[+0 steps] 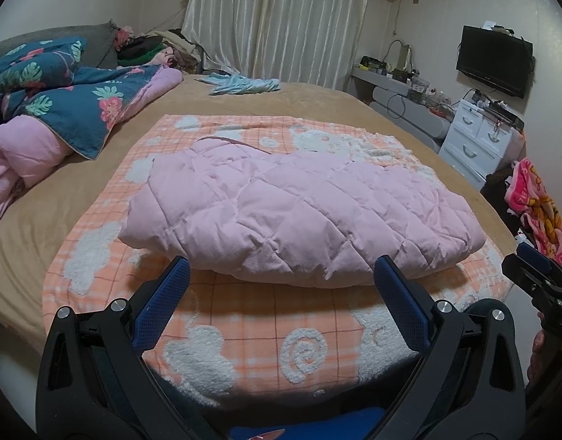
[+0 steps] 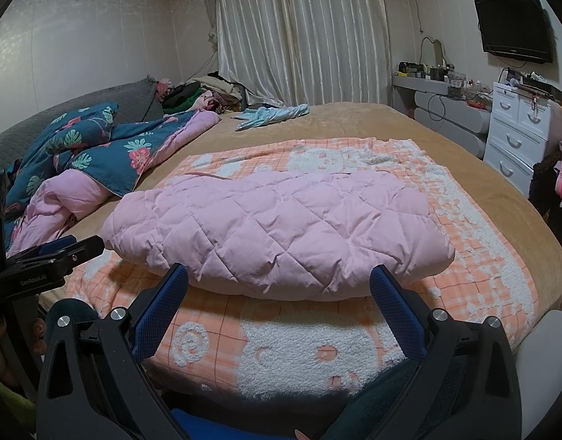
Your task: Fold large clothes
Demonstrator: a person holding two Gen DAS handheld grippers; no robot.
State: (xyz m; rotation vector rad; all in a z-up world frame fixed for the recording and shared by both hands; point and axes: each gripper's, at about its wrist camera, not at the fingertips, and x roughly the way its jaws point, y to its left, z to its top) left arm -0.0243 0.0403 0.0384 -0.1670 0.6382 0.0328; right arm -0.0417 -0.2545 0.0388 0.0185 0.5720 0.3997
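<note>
A pink quilted jacket [image 1: 299,212] [image 2: 277,231] lies folded into a thick bundle on an orange-and-white checked towel [image 1: 244,344] [image 2: 291,352] spread over the bed. My left gripper [image 1: 282,269] stands open just in front of the bundle's near edge, nothing between its blue pads. My right gripper [image 2: 279,277] is also open, close to the same near edge, holding nothing. Each view shows the other gripper at its side: the right gripper [image 1: 537,278] at the right edge, the left gripper [image 2: 61,253] at the left edge.
A tan bedspread [image 1: 317,106] covers the bed. A blue floral duvet with pink lining [image 1: 53,110] is heaped at the left. A light blue garment [image 1: 244,84] lies far back. White drawers [image 1: 478,139], a shelf and a wall TV [image 1: 495,60] stand at the right.
</note>
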